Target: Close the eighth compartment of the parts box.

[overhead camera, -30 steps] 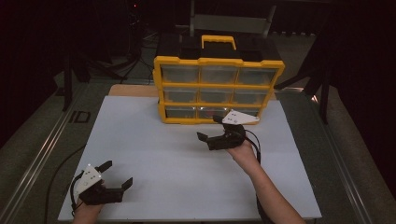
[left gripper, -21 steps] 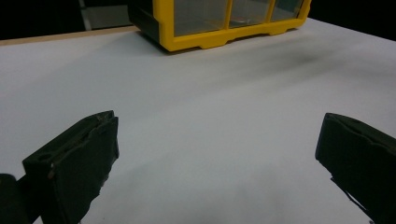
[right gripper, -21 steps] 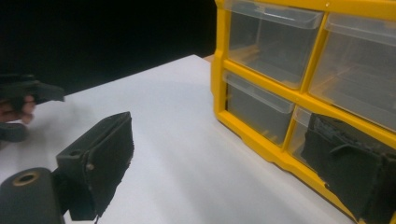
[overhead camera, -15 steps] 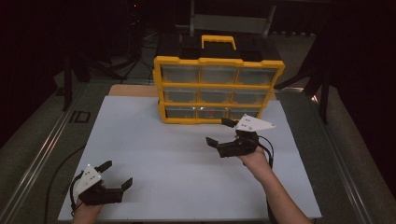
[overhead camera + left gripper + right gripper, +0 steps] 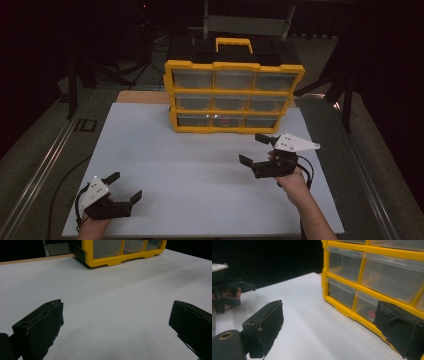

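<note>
The yellow drawer cabinet (image 5: 234, 97) stands upright at the far middle of the white table top (image 5: 200, 165), its front facing the near edge. It has a yellow carry handle (image 5: 234, 44) on a black top and three rows of three clear drawers. No brand name or label can be read on the cabinet front. The middle drawer of the bottom row (image 5: 226, 121) holds a small red item (image 5: 371, 313); it sits behind the clear drawer wall, and its shape cannot be made out further.

The right gripper (image 5: 256, 150) is held above the table top, near the right end of the cabinet's bottom row and apart from it. Its jaws stand wide apart and hold nothing. In the right gripper view, the bottom-row drawers lie just beyond the far jaw, with no contact visible. A grey three-cornered plate (image 5: 296, 143) sits on top of this gripper.

The left gripper (image 5: 124, 186) rests at the near left corner of the table top, well apart from the cabinet. Its jaws are also spread wide and are empty.

Dark markings reading roughly "ID" (image 5: 85, 125) show on the surface just left of the table top; the characters are blurred.
</note>
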Demonstrator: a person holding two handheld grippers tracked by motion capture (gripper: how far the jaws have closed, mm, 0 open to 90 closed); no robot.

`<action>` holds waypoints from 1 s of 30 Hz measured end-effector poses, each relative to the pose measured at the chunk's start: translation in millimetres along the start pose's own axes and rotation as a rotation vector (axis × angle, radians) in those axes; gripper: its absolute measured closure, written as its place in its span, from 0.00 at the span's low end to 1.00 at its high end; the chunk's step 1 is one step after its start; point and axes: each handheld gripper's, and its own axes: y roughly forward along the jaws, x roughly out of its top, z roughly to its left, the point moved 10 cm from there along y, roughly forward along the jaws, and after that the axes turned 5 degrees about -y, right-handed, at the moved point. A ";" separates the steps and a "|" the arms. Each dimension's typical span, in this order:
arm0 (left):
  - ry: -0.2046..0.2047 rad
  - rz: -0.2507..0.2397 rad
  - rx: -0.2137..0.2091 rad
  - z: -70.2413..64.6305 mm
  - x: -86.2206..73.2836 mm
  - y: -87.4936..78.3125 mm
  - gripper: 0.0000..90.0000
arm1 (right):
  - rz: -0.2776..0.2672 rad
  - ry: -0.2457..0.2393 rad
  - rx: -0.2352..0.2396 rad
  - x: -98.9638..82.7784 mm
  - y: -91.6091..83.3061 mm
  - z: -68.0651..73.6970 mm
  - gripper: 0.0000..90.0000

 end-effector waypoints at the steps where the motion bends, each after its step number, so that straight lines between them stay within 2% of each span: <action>1: -0.001 -0.003 -0.001 -0.3 0.3 -0.1 0.00 | -0.001 -0.003 -0.002 -1.0 -3.1 -0.7 0.09; 6: 0.001 -0.005 -0.006 -1.0 0.5 -0.5 0.00 | -0.011 0.000 -0.016 -6.5 -17.0 -4.2 0.09; 10: 0.004 -0.004 -0.007 -1.1 0.4 -0.6 0.00 | -0.019 -0.026 -0.041 -12.8 -27.0 -7.3 0.09; 16: 0.005 -0.008 -0.012 -2.0 0.9 -0.7 0.00 | -0.016 -0.023 -0.057 -23.3 -38.4 -9.8 0.09; 25: 0.011 -0.013 -0.022 -4.2 1.7 -1.4 0.00 | -0.005 -0.017 -0.089 -51.5 -52.1 -13.1 0.09; 30: 0.011 -0.014 -0.024 -4.6 1.9 -1.3 0.00 | -0.014 -0.011 -0.090 -68.0 -57.1 -13.1 0.09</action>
